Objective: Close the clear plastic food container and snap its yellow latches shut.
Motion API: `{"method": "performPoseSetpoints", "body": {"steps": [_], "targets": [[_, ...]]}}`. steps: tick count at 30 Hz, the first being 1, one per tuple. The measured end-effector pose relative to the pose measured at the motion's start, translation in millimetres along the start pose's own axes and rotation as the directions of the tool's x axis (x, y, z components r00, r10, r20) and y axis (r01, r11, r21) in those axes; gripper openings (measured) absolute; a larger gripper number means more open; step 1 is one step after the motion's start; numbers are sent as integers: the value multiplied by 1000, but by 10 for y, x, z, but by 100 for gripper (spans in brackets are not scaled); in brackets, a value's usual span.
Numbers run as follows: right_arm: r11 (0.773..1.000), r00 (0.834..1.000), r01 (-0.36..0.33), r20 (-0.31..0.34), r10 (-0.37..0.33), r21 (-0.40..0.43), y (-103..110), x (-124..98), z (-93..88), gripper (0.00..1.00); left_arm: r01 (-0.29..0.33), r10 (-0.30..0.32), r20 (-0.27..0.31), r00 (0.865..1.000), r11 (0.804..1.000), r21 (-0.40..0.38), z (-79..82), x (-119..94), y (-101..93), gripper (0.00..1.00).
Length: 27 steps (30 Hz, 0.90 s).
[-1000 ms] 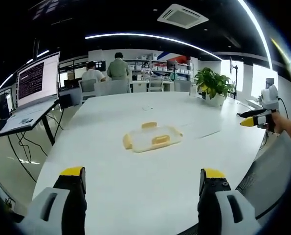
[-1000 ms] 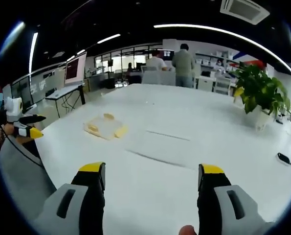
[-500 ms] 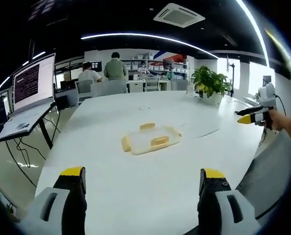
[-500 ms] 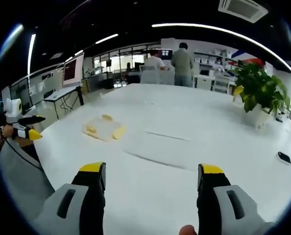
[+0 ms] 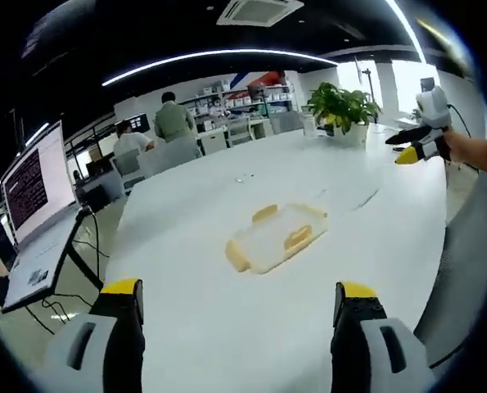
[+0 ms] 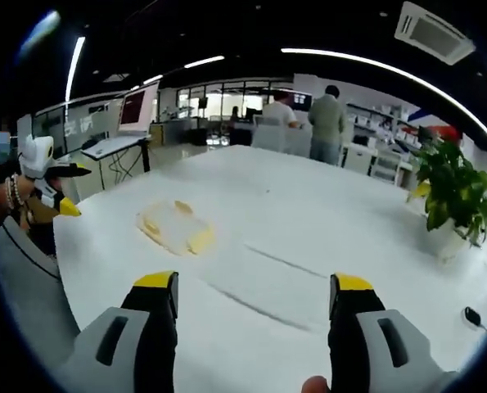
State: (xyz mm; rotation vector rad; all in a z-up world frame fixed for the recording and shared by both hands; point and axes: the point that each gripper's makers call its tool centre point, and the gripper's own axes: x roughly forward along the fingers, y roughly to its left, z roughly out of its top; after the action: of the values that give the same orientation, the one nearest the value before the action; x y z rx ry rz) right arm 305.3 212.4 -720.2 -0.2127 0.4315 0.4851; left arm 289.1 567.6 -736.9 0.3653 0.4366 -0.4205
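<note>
A clear plastic food container (image 5: pixel 277 237) with yellow latches lies flat on the white table (image 5: pixel 194 205), ahead of my left gripper (image 5: pixel 236 299), which is open and holds nothing. The same container (image 6: pixel 174 228) sits left of centre in the right gripper view, well ahead of my open right gripper (image 6: pixel 248 293). The right gripper (image 5: pixel 417 147) also shows at the far right of the left gripper view, held above the table by a hand. The left gripper (image 6: pixel 48 182) shows at the left edge of the right gripper view. I cannot tell whether the lid is seated.
A potted plant (image 5: pixel 340 110) stands at the table's far end, also seen as the plant (image 6: pixel 452 196) at the right. A laptop on a stand (image 5: pixel 34 213) is off the table's left side. Two people (image 5: pixel 174 119) are at desks behind. A small black object (image 6: pixel 475 316) lies near the table's right edge.
Both cameras have tilted and shifted; the container sits slightly closer in both views. Both grippers stay open and nothing has been touched.
</note>
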Motion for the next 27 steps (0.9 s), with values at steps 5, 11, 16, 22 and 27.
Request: {"method": "performPoseSetpoints", "body": {"steps": [5, 11, 16, 22, 27], "targets": [[985, 997, -81, 3, 82, -152, 117, 320, 200, 74, 35, -28, -50, 998, 989, 147, 63, 283, 111, 93], [921, 986, -165, -40, 161, -353, 301, 720, 349, 73, 79, -59, -90, 994, 966, 245, 108, 620, 140, 91], [837, 974, -228, -101, 205, -498, 425, 948, 330, 71, 133, -91, -136, 987, 930, 344, 100, 837, 119, 91], [739, 951, -308, -180, 251, -599, 545, 1187, 282, 71, 186, -87, -220, 972, 857, 481, 73, 1039, 172, 90], [682, 937, -350, -233, 261, -642, 596, 1394, 230, 70, 219, -101, -246, 964, 826, 519, 142, 1237, 233, 88]]}}
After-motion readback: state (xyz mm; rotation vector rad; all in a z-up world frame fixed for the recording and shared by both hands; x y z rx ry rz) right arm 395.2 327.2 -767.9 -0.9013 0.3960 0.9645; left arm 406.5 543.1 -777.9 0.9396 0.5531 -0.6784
